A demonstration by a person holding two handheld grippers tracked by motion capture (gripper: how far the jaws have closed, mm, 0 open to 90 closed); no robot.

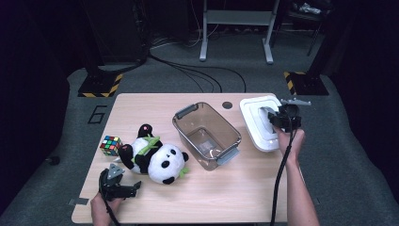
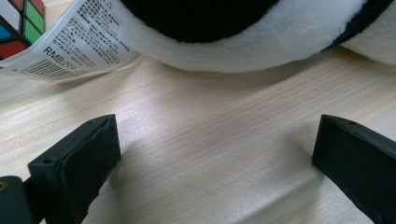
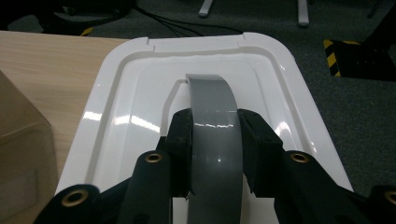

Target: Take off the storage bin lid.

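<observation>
Squeezing the grey handle (image 3: pixel 215 135) of the white lid (image 3: pixel 140 93), the right gripper (image 3: pixel 215 140) holds it at the table's far right side. The handle looks shiny, so it could slip and bump the clear box (image 1: pixel 207 134). The left gripper (image 2: pixel 210 154) waits open near the panda (image 1: pixel 157 157).
</observation>
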